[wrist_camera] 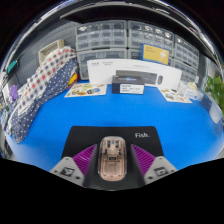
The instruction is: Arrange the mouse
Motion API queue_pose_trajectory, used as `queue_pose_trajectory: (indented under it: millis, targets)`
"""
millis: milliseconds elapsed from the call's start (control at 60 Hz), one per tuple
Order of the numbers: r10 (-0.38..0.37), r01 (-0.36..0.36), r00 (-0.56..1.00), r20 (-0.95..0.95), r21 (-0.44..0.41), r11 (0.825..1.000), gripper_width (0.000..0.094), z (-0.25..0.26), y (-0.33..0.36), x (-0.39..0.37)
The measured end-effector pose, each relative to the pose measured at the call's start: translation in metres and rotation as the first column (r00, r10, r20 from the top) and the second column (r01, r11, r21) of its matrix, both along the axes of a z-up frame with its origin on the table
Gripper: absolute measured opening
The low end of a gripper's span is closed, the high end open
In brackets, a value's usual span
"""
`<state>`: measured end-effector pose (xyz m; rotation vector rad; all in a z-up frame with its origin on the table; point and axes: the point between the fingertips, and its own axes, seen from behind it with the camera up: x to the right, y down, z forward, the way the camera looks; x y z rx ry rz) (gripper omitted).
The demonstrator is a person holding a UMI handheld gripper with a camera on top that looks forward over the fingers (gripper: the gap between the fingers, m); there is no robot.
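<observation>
A pale pink mouse sits between my gripper's two fingers, over the near edge of a black mouse mat marked "Fish." on the blue table. The purple pads press against both sides of the mouse. I cannot tell whether the mouse rests on the mat or hangs just above it.
A white printer box stands at the back of the table, with papers to its left and more papers to its right. A checked cloth hangs at the left. Grey drawer cabinets line the far wall.
</observation>
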<state>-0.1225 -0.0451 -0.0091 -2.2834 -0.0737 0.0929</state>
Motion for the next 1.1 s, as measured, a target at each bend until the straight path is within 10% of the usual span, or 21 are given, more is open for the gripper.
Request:
queue_pose_trajectory:
  millis: [67,567,1100]
  targets:
    - [-0.017,0.017,1.000,0.020,-0.001,1.000,0.0877,0.010,-0.002,0.008]
    - [-0.012,0.017,1.000,-0.024,0.182,0.983,0.0873,0.176,-0.088,0.108]
    - [-0.048,0.052,0.998,-0.028,0.193,0.980,0.0856,0.197,-0.181,0.210]
